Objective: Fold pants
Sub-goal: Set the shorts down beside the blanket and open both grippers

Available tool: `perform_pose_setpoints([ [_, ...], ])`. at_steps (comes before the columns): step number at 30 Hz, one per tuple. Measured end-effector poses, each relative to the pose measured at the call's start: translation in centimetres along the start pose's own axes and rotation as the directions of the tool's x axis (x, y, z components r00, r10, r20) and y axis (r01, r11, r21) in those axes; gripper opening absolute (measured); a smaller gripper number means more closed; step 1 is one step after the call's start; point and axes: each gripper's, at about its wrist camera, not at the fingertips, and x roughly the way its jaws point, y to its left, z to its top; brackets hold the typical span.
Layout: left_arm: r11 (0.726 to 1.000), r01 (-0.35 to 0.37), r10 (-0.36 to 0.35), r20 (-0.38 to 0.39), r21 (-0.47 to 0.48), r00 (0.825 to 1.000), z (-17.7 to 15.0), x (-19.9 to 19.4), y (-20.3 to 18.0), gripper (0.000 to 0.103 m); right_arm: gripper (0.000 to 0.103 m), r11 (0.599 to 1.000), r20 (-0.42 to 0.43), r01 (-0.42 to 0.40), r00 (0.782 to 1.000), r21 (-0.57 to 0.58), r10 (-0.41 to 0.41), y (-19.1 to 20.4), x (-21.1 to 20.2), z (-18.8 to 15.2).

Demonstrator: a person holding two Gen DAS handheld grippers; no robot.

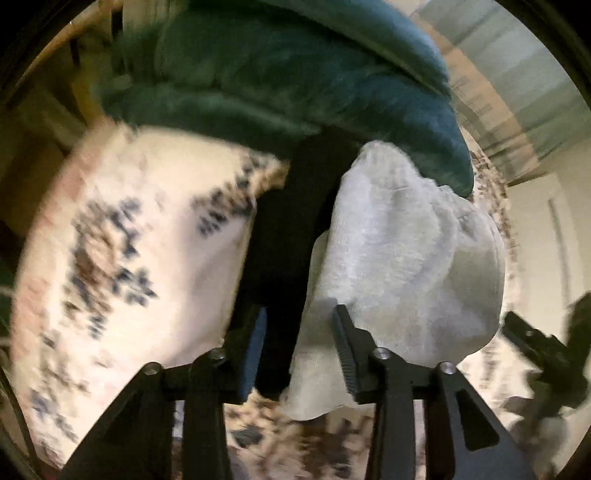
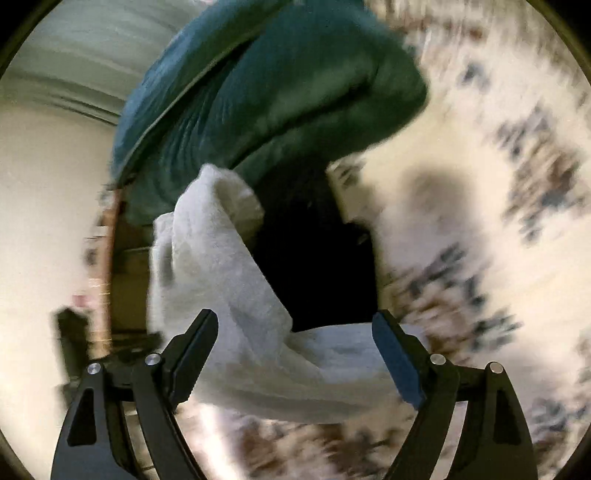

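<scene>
**Both grippers hovering over the pants, nothing grabbed**

Biggest risk I'm seeing: the light grey pants (image 1: pixel 399 258) are lying bunched in a lump on the patterned bedspread (image 1: pixel 122 236), so a pinch is probably going to catch several layers and fold crooked. A black garment (image 1: pixel 284 229) is sitting right beside them and could get snagged too. Left gripper (image 1: pixel 299 350) and right gripper (image 2: pixel 295 354) are both hanging spread wide, holding nothing. A teal pillow (image 2: pixel 266 92) is sitting just behind.

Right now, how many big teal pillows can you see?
2: one plump teal pillow lies lower, nearer the white fabric; another teal pillow is stacked above it. More could be hidden.
</scene>
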Motion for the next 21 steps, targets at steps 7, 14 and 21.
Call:
perform_pose_setpoints([
  [7,0.979,-0.118,0.091,0.158,0.168,0.983,-6.8,-8.3,-5.6,0.095,0.094,0.955,0.235,0.244,0.951,-0.169,-0.201,4.1,-10.5,-6.4],
  [14,0.971,-0.158,0.11,0.253,0.179,0.961,-14.2,-19.3,-10.7,0.095,0.101,0.948,0.326,0.263,0.925,-0.178,-0.195,4.8,-23.9,-14.4],
  [21,0.955,-0.216,0.147,0.308,0.203,0.94,-23.2,-28.8,-16.5,0.095,0.101,0.935,0.4,0.279,0.899,-0.218,-0.175,5.5,-37.8,-23.8],
])
